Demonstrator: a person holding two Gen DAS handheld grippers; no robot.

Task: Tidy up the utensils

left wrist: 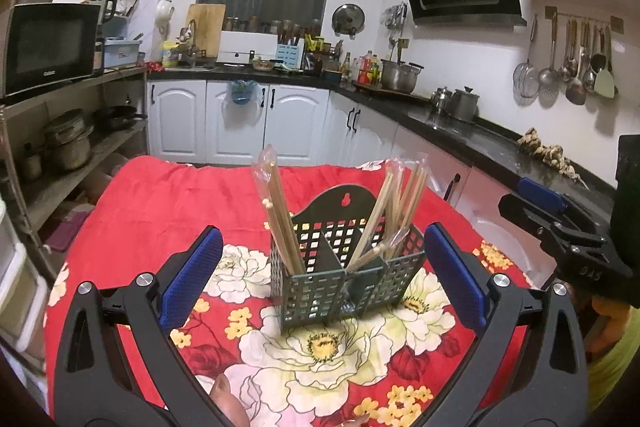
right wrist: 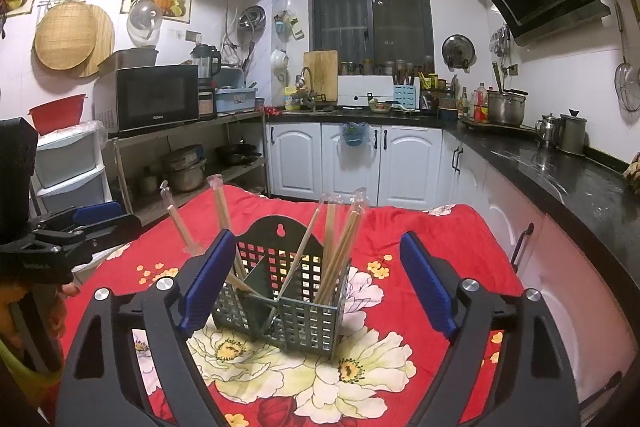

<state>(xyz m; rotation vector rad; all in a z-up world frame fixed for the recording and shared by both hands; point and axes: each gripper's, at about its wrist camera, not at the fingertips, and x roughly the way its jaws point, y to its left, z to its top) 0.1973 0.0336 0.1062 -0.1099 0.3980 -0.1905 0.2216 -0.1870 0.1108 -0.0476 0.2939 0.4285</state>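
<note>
A grey perforated utensil holder point(left wrist: 316, 291) point(right wrist: 308, 323) with dividers stands on the red floral tablecloth point(left wrist: 160, 211) point(right wrist: 440, 227). Wrapped wooden chopsticks lean in it: one bundle point(left wrist: 280, 219) in the left compartment, several more point(left wrist: 400, 203) on the right. In the right wrist view the chopsticks point(right wrist: 340, 239) fan out of the right side, and others point(right wrist: 224, 215) lean left. My left gripper point(left wrist: 323, 229) is open, its blue pads on either side of the holder and apart from it. My right gripper point(right wrist: 318, 235) is open too, with nothing pressed between its pads.
Each gripper shows in the other's view: the right one point(left wrist: 536, 203) at the right edge, the left one point(right wrist: 96, 217) at the left edge. A metal shelf with a microwave point(right wrist: 156, 99) stands left, a black counter point(right wrist: 560, 171) with pots right, white cabinets behind.
</note>
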